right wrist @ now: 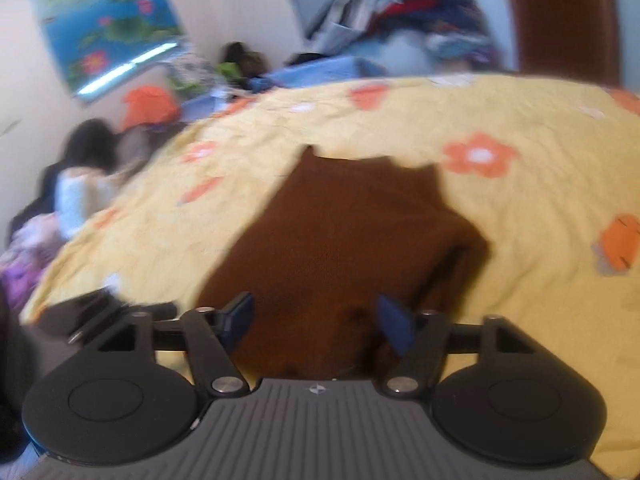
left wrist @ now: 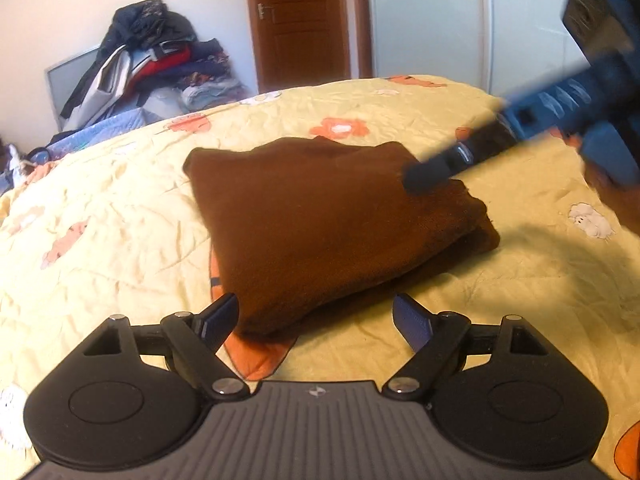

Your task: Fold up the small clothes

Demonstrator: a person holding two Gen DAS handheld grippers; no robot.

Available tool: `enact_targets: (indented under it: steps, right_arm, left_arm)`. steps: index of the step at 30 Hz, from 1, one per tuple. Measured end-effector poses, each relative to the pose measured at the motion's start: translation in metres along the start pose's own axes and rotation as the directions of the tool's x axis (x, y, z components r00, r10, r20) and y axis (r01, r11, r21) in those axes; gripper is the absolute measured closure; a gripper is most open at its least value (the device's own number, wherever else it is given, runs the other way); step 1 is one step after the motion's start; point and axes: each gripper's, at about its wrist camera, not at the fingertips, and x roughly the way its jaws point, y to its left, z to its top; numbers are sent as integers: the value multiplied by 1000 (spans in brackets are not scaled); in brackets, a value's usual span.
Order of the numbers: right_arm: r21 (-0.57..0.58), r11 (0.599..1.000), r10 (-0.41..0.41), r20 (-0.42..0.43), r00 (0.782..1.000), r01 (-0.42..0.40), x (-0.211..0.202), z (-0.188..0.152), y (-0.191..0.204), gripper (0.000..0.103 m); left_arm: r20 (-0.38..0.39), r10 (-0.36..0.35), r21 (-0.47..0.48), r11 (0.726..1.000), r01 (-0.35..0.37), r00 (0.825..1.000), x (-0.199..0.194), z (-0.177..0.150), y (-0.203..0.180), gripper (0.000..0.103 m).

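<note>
Two pairs of tongs work over a bed (left wrist: 400, 92) covered with a yellow quilt printed with orange flowers. In the left wrist view the left tongs (left wrist: 316, 316) sit at the bottom of the frame with their dark blue pads spread wide apart and nothing between them; the near edge of a folded brown garment (left wrist: 320, 220) lies just ahead of the pads, in the middle of the frame, resting flat on the quilt in a thick, roughly rectangular bundle. The right tongs (left wrist: 420, 178) come in blurred from the upper right of that frame, their black tip lying over the far right corner of the brown garment (right wrist: 340, 232); whether the tip touches the cloth cannot be told. In the right wrist view, which is smeared by motion, the right tongs (right wrist: 316, 320) stand open at the bottom centre, pads apart, with the brown cloth filling the space beneath and beyond them but not pinched. At the lower left of that view part of the left tongs shows as a dark shape on the quilt. A heap of mixed clothes (left wrist: 160, 60) is piled at the upper left of the left wrist view, beside a brown wooden door (left wrist: 300, 20). A bright floral poster (right wrist: 104, 20) hangs at the upper left of the right wrist view.
</note>
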Motion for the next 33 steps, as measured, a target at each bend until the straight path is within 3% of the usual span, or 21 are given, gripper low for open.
enact_targets:
  steps: [2, 3, 4, 5, 7, 9, 12, 15, 16, 19, 22, 24, 31, 33]
  right_arm:
    - [-26, 1000, -9, -48, 999, 8, 12, -11, 3, 25]
    - [-44, 997, -65, -88, 994, 61, 26, -16, -1, 32]
    - [-50, 994, -101, -123, 987, 96, 40, -22, -10, 37]
    - [-60, 995, -88, -68, 994, 84, 36, -25, -15, 39]
    - [36, 996, -84, -78, 993, 87, 26, -18, -18, 40]
    - [27, 997, -78, -18, 997, 79, 7, -17, -10, 28]
    - [20, 997, -69, 16, 998, 68, 2, -14, -3, 27]
    - [2, 999, -50, 5, 999, 50, 13, -12, 4, 27]
    - [-3, 999, -51, -8, 999, 51, 21, -12, 5, 26]
    - [5, 996, -92, -96, 991, 93, 45, -18, -6, 27]
    - [3, 998, -56, -68, 996, 57, 39, -29, -13, 27]
    - [8, 999, -48, -68, 997, 49, 38, -30, -13, 27]
    - [-39, 994, -101, -23, 995, 100, 29, -38, 3, 23]
    - [-17, 988, -155, 7, 988, 155, 14, -45, 15, 1]
  left_arm:
    - [-39, 29, -3, 1000, -29, 999, 16, 2, 4, 19]
    - [-57, 50, -5, 999, -50, 997, 22, 2, 5, 19]
    - [-77, 70, -8, 997, -71, 995, 25, 3, 7, 26]
    - [-90, 83, -15, 996, -85, 992, 24, 3, 12, 29]
    - [-67, 84, -49, 995, -87, 994, 12, 0, 21, 29]
    - [-56, 100, -83, 991, -104, 993, 8, -1, 30, 29]
    - [-78, 129, -109, 984, -137, 989, 22, 2, 35, 31]
    - [-64, 144, -84, 985, -149, 987, 33, 3, 30, 43]
    - [-46, 147, -83, 985, -150, 988, 32, 3, 29, 57]
    - [-21, 148, -122, 981, -149, 989, 23, 6, 30, 86]
    - [-2, 138, -163, 977, -136, 991, 10, 3, 37, 94]
    - [-64, 152, -189, 969, -161, 986, 20, -8, 44, 96]
    - [-61, 116, -260, 957, -128, 991, -3, -12, 46, 94]
    - [-67, 91, -292, 951, -107, 994, -11, -12, 48, 87]
